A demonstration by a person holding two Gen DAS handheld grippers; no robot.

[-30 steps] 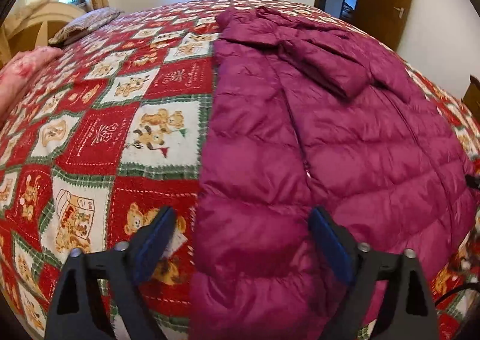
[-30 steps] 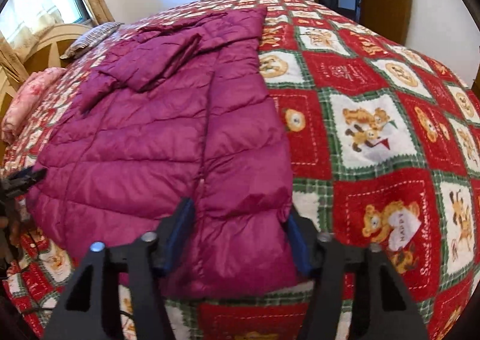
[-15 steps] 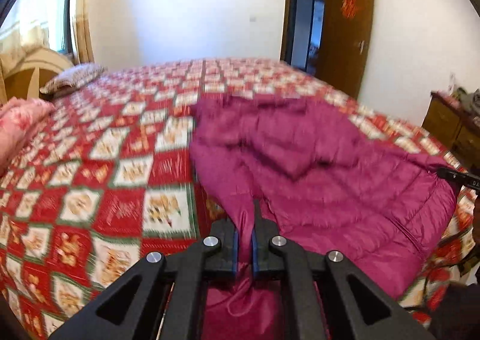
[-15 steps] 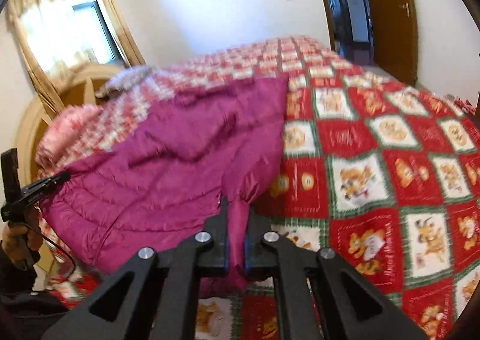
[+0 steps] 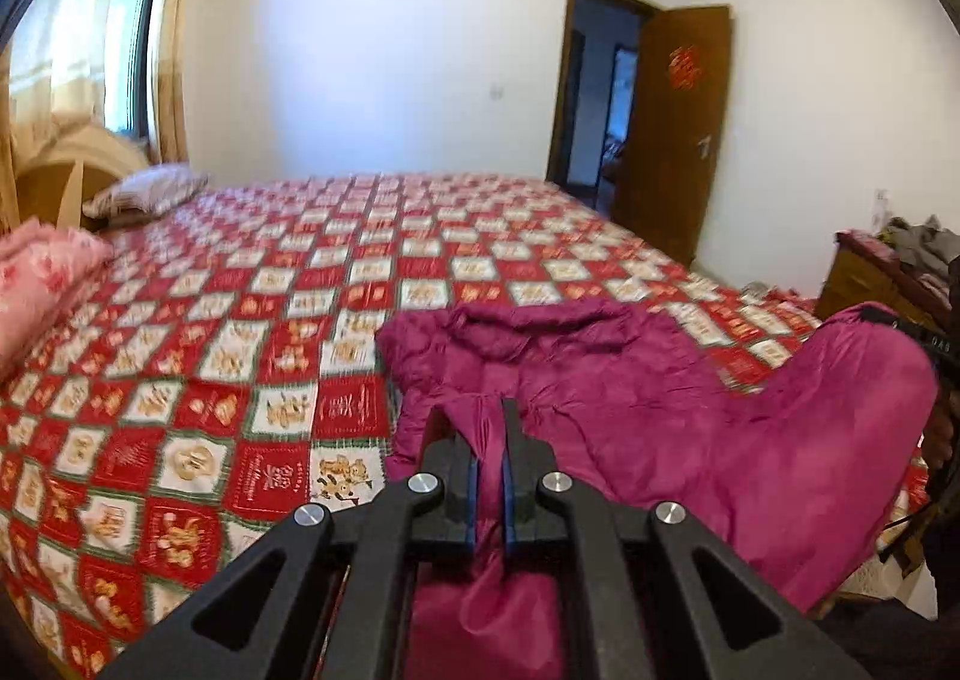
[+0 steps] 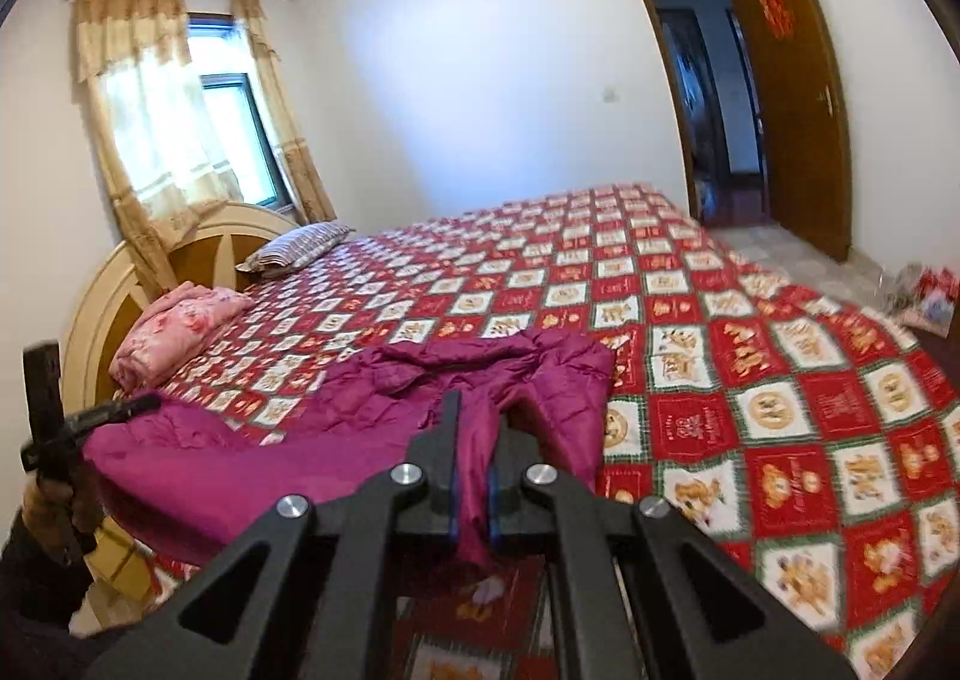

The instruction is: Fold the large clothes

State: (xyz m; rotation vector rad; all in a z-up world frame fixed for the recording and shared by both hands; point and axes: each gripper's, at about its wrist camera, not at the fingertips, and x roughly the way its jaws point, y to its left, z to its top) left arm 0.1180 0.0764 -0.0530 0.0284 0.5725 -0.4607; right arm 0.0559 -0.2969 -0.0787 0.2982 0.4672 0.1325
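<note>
The left tool (image 5: pixel 491 443) is clamped tight on a pinch of the magenta quilted puffer jacket (image 5: pixel 630 398) at the lower centre of its view, and the right tool (image 6: pixel 474 434) grips another pinch of the same hem. The jacket's near edge hangs lifted between them while its far end lies crumpled mid-frame on the bed with the red, white and green teddy-bear patchwork quilt (image 6: pixel 750 356).
</note>
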